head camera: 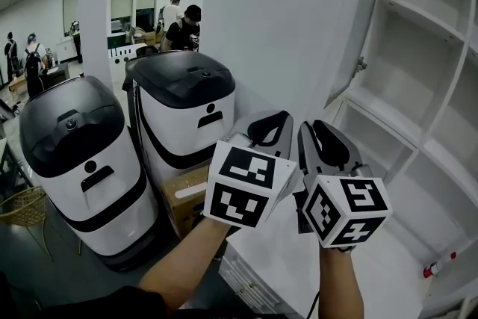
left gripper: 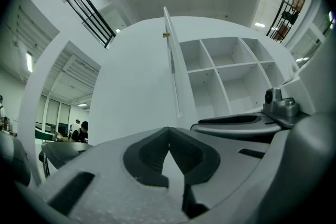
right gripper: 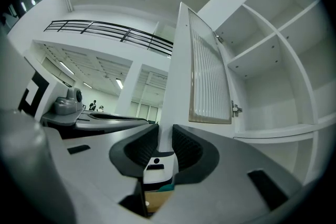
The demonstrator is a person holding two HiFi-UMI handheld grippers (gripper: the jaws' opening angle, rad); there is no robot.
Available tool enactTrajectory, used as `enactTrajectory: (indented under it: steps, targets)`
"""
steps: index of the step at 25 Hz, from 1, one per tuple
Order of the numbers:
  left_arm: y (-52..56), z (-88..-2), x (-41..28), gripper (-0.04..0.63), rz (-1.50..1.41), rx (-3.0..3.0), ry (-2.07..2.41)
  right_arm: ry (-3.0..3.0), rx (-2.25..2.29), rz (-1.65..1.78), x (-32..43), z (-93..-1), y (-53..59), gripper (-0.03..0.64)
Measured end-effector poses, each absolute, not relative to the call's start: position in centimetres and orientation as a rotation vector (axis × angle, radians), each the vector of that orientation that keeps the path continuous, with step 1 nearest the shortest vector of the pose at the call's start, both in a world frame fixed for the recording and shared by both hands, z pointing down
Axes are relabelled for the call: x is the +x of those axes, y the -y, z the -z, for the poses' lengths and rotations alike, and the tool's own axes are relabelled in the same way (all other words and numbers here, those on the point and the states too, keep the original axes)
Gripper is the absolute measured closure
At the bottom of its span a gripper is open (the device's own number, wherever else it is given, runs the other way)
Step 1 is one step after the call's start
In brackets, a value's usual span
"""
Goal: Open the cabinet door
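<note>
Cabinet door [head camera: 276,19] already swung open, standing edge-on out from the white cabinet [head camera: 418,11]; bare shelves exposed to its right. Both grippers held side by side just below the door's lower end. Left gripper [head camera: 278,118] has its jaws closed tip to tip, nothing in them. Right gripper [right gripper: 164,134] has jaws apart; the door's edge lines up with the gap, probably beyond the pads and not touching. Two white-and-black bins [head camera: 187,108] stand left of the door.
</note>
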State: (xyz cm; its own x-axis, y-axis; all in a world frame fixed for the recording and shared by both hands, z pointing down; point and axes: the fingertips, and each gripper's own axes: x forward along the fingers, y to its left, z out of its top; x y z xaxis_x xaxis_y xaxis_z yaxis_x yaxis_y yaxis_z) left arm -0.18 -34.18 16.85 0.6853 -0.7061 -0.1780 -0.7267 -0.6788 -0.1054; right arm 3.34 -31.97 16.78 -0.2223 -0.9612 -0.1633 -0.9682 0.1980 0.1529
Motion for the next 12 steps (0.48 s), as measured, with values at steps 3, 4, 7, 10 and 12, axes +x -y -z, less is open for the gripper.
enactTrajectory:
  steps: [3,4,7,10,12]
  targets:
    - [34.6,-16.9,-0.8,0.581,-0.176,-2.718,-1.180,-2.414,-1.937,-0.351,2.7,-16.8,32.6,0.529]
    - [34.7,-16.9,-0.9,0.581,-0.176,-2.717,-1.182,-2.418,-1.935,-0.350,2.5,-16.8,32.8,0.529]
    - [35.0,-16.8,-1.4,0.581,-0.180,-2.719,-1.184,-2.425,-1.936,-0.354,2.1,-16.7,33.3,0.529]
    - [35.3,-16.9,-1.9,0.581,-0.181,-2.720,-1.187,-2.428,-1.948,-0.366,1.6,-16.7,33.9,0.529]
    - [35.5,-16.9,-2.2,0.581,-0.181,-2.719,-1.191,-2.433,-1.956,-0.373,1.3,-16.7,34.4,0.529]
